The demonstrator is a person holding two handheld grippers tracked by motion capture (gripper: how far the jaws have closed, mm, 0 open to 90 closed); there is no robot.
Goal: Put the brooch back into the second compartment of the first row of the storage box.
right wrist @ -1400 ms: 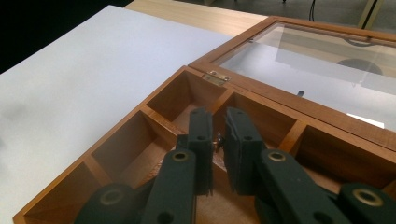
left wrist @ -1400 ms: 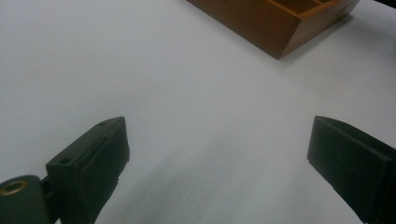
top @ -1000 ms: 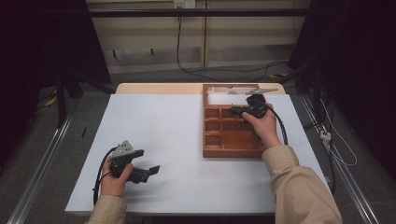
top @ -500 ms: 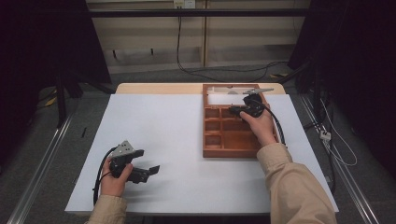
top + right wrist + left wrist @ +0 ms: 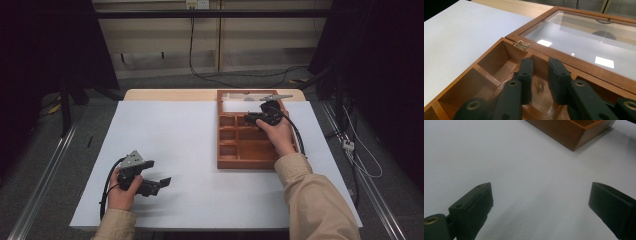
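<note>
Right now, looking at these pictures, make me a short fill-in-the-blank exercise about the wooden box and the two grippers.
1. The lid of the wooden box has a pane of ____.
2. The right gripper points into a ____ of the box.
3. The left gripper is over the white table top with its jaws wide ____.
4. The lid joins the box by a small brass ____.

Missing words: glass; compartment; open; hinge

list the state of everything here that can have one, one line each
wooden box: open, compartments facing up
glass lid: swung back on its hinge, lying behind the box
small object: blurred, in the compartment between the right jaws, not gripped
right gripper: jaws slightly apart, just been opening, over the box
left gripper: jaws wide open, nothing between them, over the white table
</note>
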